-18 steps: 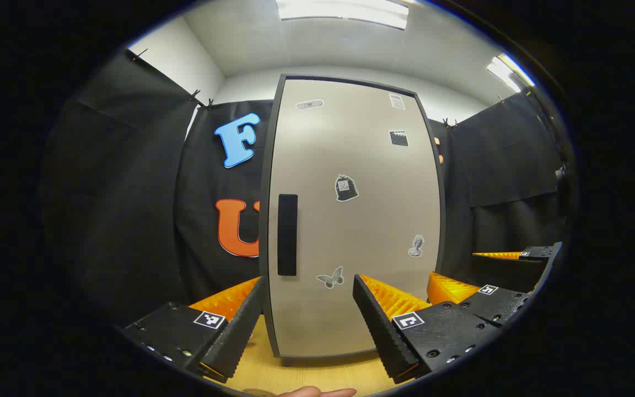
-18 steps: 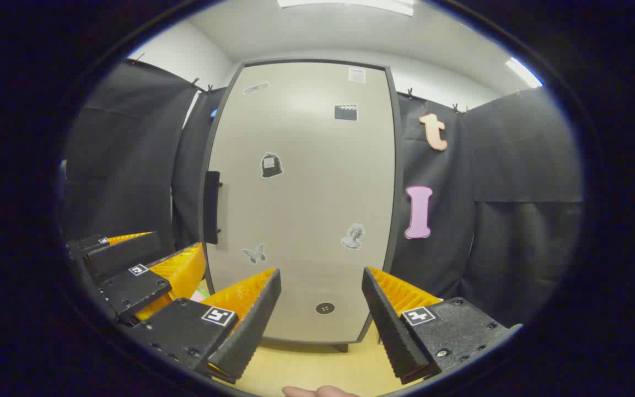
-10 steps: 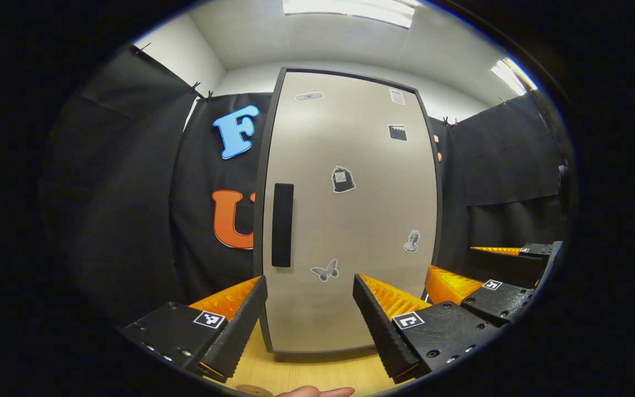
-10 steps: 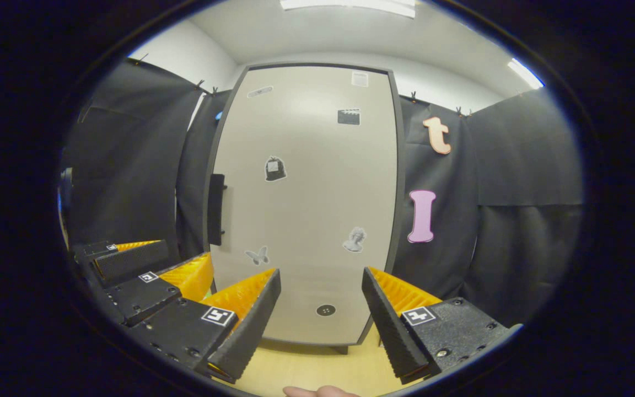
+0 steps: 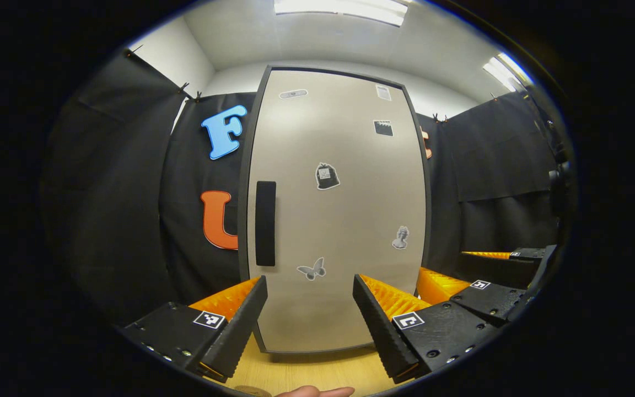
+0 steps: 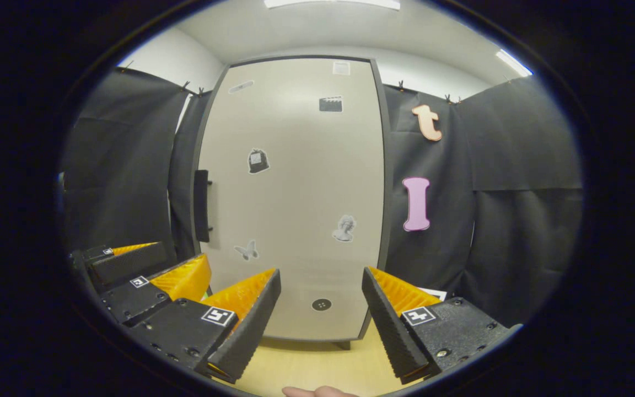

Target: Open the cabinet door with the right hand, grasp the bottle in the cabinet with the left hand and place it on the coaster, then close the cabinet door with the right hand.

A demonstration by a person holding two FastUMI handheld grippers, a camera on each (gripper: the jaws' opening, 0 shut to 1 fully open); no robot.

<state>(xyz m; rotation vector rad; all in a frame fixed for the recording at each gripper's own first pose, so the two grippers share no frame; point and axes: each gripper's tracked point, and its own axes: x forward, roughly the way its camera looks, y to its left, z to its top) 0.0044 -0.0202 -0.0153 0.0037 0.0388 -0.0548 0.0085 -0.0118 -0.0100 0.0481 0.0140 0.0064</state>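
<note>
The tall beige cabinet door stands shut in its dark frame, with a black vertical handle on its left side. In the right gripper view the same door faces me, its handle at the left edge. My left gripper is open, short of the door, with nothing between its fingers. My right gripper is open too, also short of the door. Each shows beside the other: the right gripper and the left gripper. The closed door hides the cabinet's inside.
The cabinet stands on a light wooden tabletop. Black cloth walls close in on both sides and behind. A person's fingertip shows at the bottom edge. Several small stickers dot the door.
The cabinet has slid a little to the left in both views, more so in the left gripper view. Both grippers stay open and the door stays shut.
</note>
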